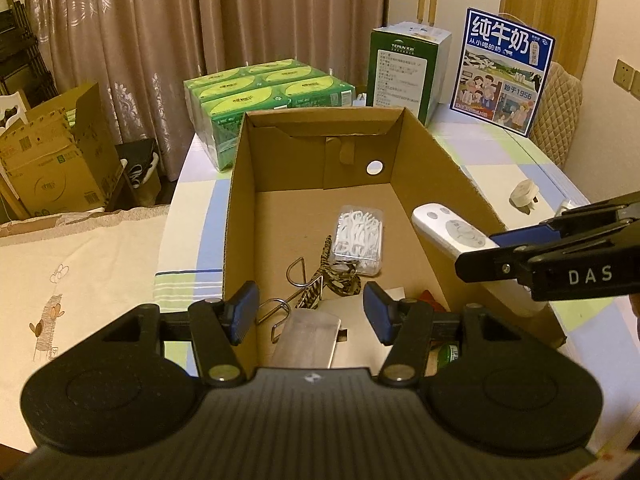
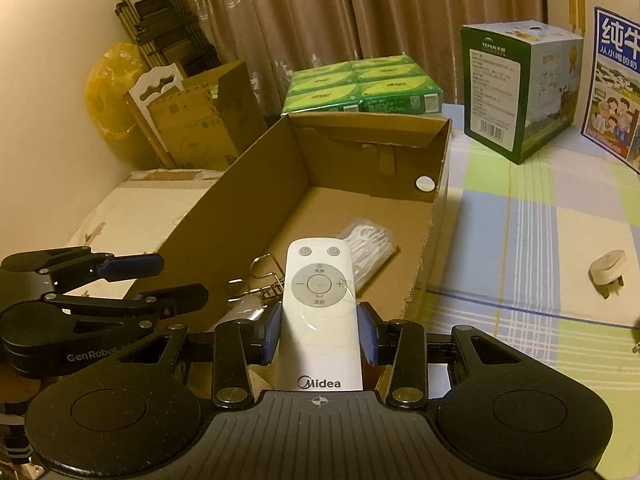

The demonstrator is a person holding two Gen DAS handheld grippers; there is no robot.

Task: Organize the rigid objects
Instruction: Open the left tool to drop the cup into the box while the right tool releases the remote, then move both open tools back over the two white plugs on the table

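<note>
The right hand-held gripper clamps the white remote at mid-body, above the near right part of the cardboard box. The left hand-held gripper hangs with jaws apart and empty above a metal plate.

Risk: released at this slant, the remote may strike the floss-pick case or wire hook, or catch the box's right wall.

Hidden: the box's near end lies behind the gripper bodies. The white plug at right waits on the surface.

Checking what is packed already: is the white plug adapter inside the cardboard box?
No, the plug adapter lies on the checked tablecloth outside the cardboard box.
</note>
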